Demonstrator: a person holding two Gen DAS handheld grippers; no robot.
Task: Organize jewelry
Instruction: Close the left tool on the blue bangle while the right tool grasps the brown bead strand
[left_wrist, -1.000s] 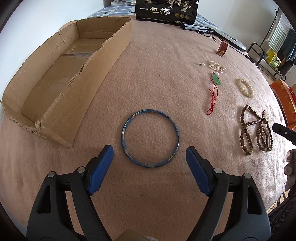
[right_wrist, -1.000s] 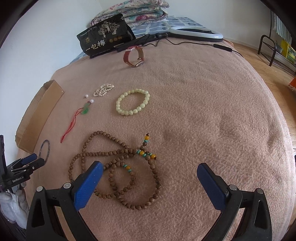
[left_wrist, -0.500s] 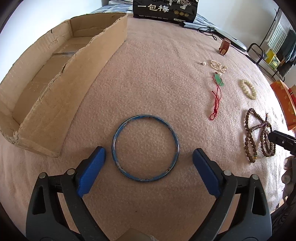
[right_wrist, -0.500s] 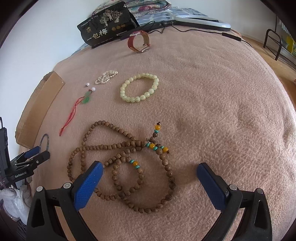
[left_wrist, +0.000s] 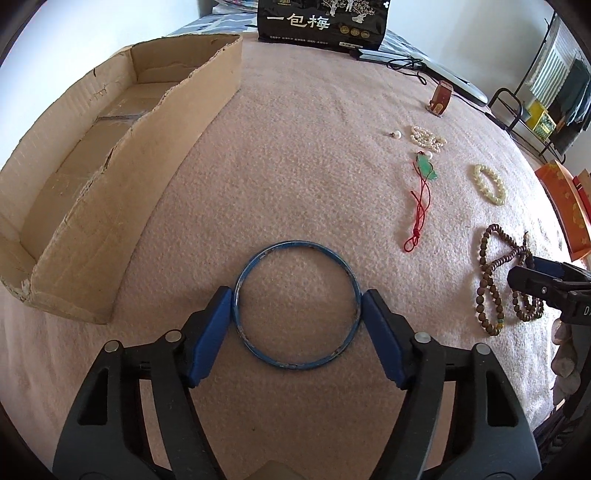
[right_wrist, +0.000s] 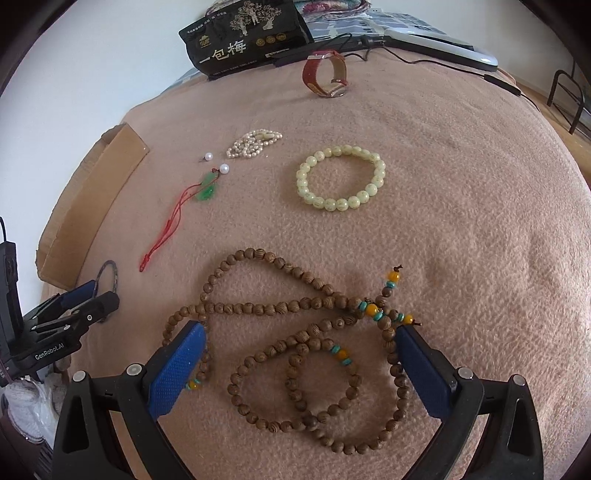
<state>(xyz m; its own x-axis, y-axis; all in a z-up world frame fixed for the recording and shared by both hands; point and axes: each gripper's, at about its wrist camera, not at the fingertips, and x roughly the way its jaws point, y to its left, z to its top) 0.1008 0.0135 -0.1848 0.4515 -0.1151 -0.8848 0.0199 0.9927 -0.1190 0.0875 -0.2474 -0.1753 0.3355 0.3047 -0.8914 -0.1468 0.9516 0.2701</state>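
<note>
A blue bangle (left_wrist: 297, 363) lies flat on the pink blanket. My left gripper (left_wrist: 297, 308) has closed on it, one blue pad touching each side of the ring; it also shows in the right wrist view (right_wrist: 94, 295). My right gripper (right_wrist: 299, 345) is open and straddles a long brown wooden bead necklace (right_wrist: 258, 306), its pads low over the outer loops. The necklace also shows in the left wrist view (left_wrist: 487, 280), beside the right gripper (left_wrist: 535, 275). An open cardboard box (left_wrist: 92, 166) lies to the left.
On the blanket beyond lie a pale green bead bracelet (right_wrist: 341, 179), a pearl strand (right_wrist: 255, 142), two loose pearls (right_wrist: 216, 162), a green pendant on red cord (right_wrist: 207, 188) and a red watch (right_wrist: 327, 74). A black bag (left_wrist: 321, 22) stands at the back.
My left gripper moved forward and closed its pads onto the bangle's sides. My right gripper advanced and lowered over the wooden bead necklace, staying open.
</note>
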